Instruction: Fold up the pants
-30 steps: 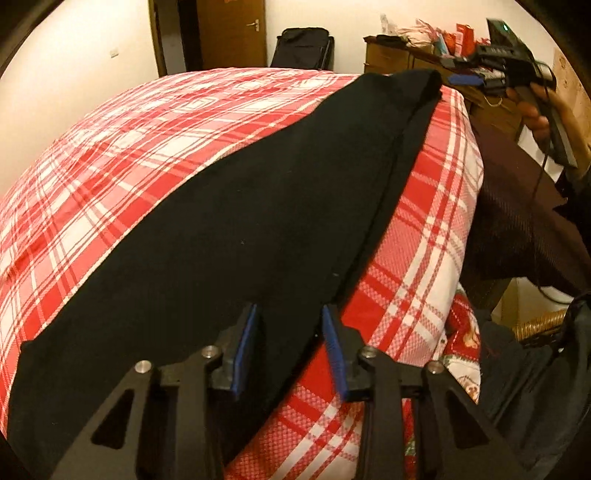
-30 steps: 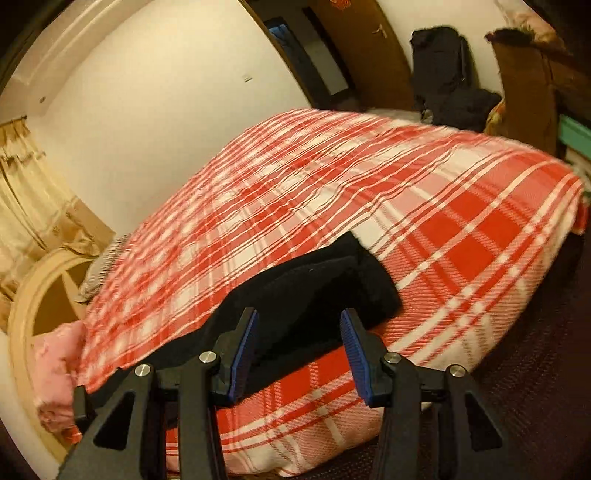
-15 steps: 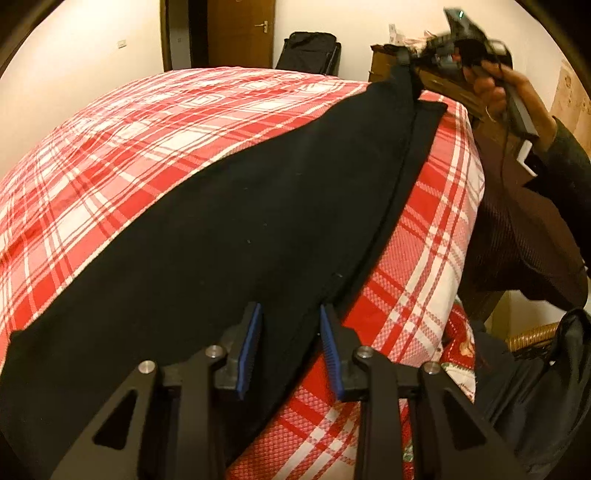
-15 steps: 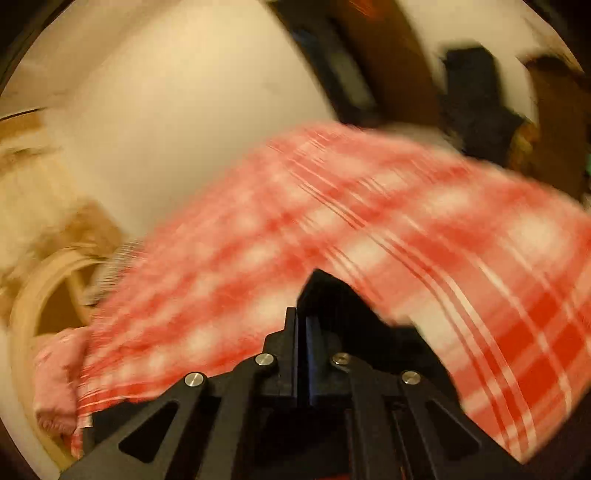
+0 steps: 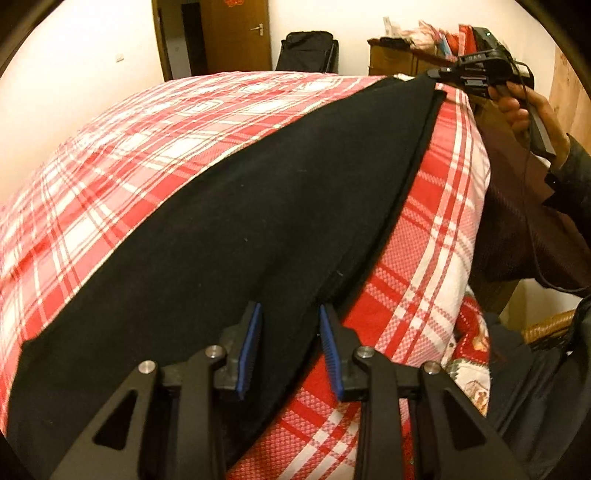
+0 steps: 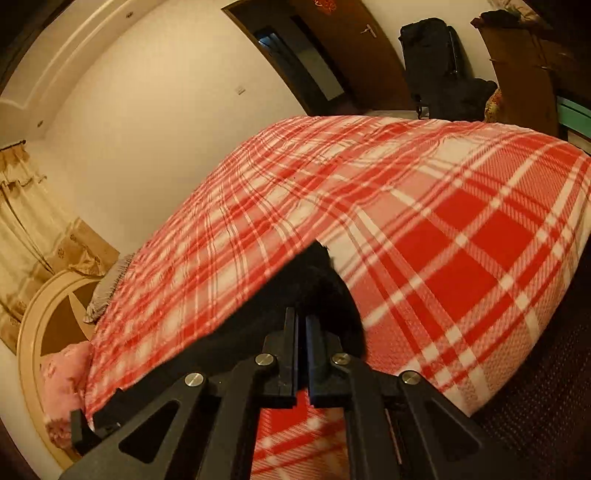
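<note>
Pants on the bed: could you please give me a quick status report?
Right hand-held gripper shut on the pants at the leg end. Left hand-held gripper partly open, astride the near edge, not pinching. Pants flat on plaid bedspread. Nothing in the way.

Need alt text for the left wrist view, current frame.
Black pants lie lengthwise on a red-and-white plaid bedspread, with the left gripper open over their near end. At the far end, the right gripper, held in a hand, is shut on the cuff. A wooden door and dresser stand behind.

A home bedroom: plaid-covered bed (image 6: 443, 221), curtains (image 6: 26, 221), wooden door (image 5: 236, 33), dresser (image 5: 399, 59)
</note>
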`<state>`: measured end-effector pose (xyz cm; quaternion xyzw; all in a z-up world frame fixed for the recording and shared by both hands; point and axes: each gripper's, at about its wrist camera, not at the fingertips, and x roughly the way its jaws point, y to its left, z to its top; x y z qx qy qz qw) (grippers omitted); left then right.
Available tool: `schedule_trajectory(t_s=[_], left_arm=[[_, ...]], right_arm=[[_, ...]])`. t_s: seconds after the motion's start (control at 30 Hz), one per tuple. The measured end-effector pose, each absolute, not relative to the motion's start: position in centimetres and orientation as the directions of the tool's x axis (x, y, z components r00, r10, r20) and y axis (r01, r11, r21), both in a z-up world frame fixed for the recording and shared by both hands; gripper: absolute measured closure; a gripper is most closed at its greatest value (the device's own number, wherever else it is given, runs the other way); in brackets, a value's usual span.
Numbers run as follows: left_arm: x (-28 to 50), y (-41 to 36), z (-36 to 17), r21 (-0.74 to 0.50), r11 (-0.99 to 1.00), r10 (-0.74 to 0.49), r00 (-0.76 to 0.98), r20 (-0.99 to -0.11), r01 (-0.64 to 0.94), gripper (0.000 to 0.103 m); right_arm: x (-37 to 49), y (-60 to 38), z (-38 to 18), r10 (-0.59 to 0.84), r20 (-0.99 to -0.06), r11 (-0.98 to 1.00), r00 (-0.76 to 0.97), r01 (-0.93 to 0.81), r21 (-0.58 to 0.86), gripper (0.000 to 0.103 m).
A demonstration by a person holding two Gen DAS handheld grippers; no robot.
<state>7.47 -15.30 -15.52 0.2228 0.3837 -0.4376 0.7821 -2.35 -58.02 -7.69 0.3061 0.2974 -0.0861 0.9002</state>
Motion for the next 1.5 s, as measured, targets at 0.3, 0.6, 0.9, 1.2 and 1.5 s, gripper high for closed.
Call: schedule_trajectory(t_s=[0.3,0.6,0.9,1.2,1.5], left_arm=[[8.0,-14.9,-15.3,0.001,0.54,-0.515,0.332,-0.79,0.842,0.084],[8.1,-13.7,-13.4,0.025,0.559,-0.535,0.383,-0.753,0.829,0.097],[7.8,-13.2,-13.5,0.027,0.545,-0.538,0.374,-0.756,0.838,0.097],[8.5,-12.4,-15.2,-0.027,0.564,-0.527,0.335,-0.781,0.825,0.097],[7.5,-12.3,-14.4,0.021,0.546,-0.523,0.361,-0.772,0.837,0.08]], right_arm=[[-1.4,-56.7,-8.7,-0.014,-0.611,0.846,0.792,0.335,0.415,0.099],[-2.3,-57.0,-7.9,0.018,-0.558,0.834,0.83,0.295,0.467,0.099],[-3.2,-57.6,-8.1,0.004,-0.579,0.813,0.815,0.334,0.477,0.091],[-5.6,-58.2,-7.5,-0.147,-0.604,0.782,0.783,0.466,0.414,0.076],[0.5,-59.3,-5.3,-0.098,-0.621,0.835,0.778,0.404,0.374,0.049]])
